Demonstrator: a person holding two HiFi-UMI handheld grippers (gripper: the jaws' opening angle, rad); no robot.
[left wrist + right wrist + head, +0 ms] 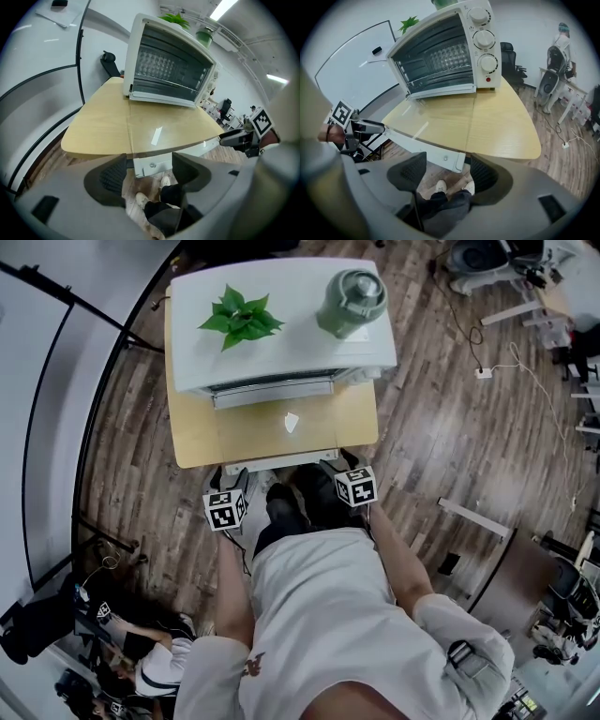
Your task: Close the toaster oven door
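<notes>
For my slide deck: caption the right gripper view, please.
Open right gripper near the handle of the lowered door of the toaster oven.

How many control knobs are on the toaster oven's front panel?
3: top knob, middle knob, bottom knob, in one column on the toaster oven's right-hand panel. None seem hidden.

Bright, even indoor light with faint shadows. Both gripper views bend straight lines outward and have black corners. Ceiling light strips point(224, 8) glow at the upper right of the left gripper view. A pale glare streak crosses the tabletop point(93, 126). The bottom foreground is soft and unfocused.
</notes>
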